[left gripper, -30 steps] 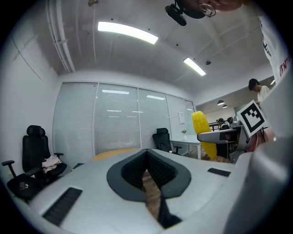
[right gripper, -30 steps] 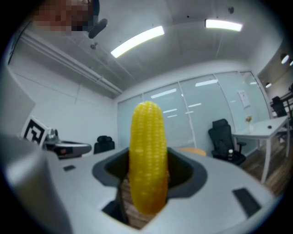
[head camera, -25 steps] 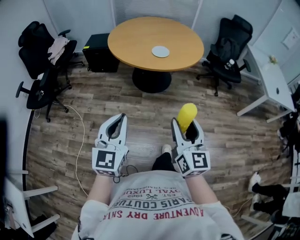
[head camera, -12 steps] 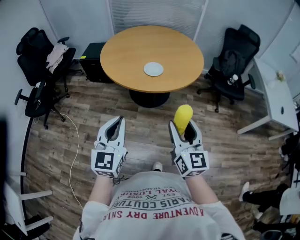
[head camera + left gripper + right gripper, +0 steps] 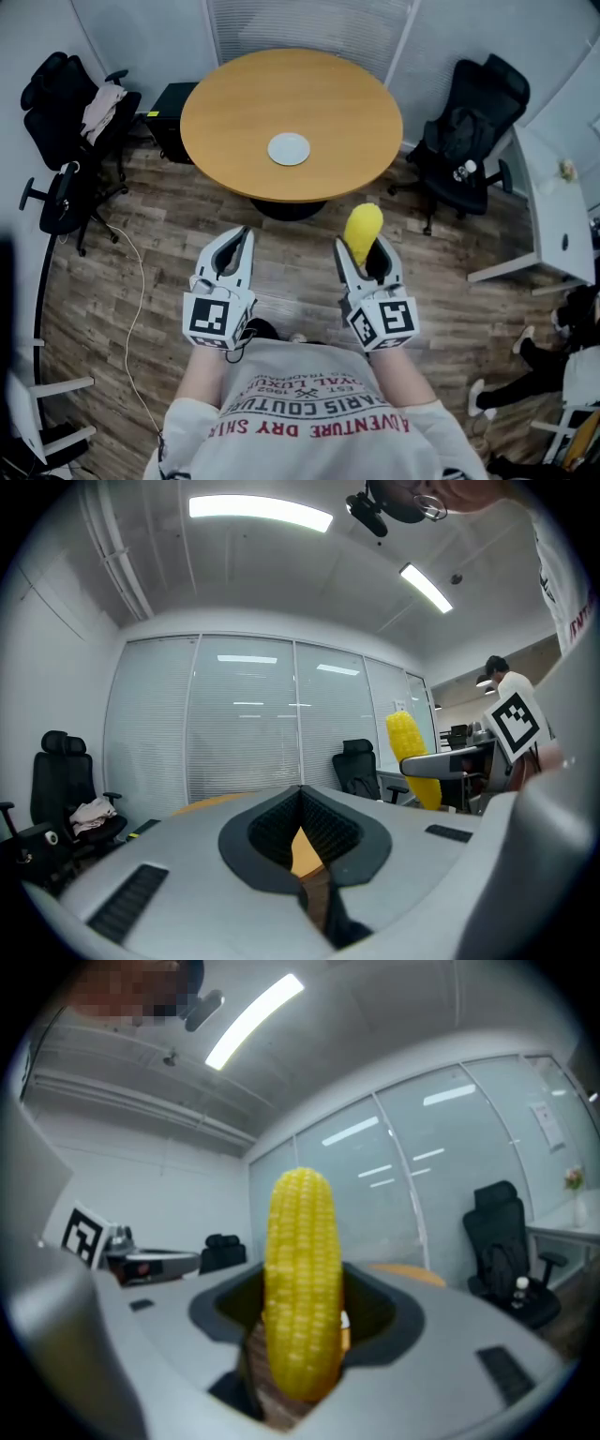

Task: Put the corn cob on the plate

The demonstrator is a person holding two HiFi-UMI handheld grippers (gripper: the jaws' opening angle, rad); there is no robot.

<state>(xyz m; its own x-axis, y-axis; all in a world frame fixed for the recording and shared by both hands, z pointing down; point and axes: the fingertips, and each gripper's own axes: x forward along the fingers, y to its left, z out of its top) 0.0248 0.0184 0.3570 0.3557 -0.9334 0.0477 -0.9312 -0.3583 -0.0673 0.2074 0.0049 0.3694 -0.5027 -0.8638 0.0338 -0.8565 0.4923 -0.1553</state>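
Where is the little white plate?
In the head view, the plate sits near the middle of the round table, ahead of the corn cob.

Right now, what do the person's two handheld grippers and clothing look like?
The left gripper and right gripper match: pale grey tapered plastic shells, black ribbed pads lining the jaws, and a cube of black-and-white square markers at the rear of each. The person wears a light grey short-sleeved T-shirt with red and dark lettering.

Pale grey left gripper (image 5: pixel 244 235) and right gripper (image 5: pixel 363 247), black-and-white marker cubes (image 5: pixel 212 319); white red-lettered T-shirt (image 5: pixel 309 417).
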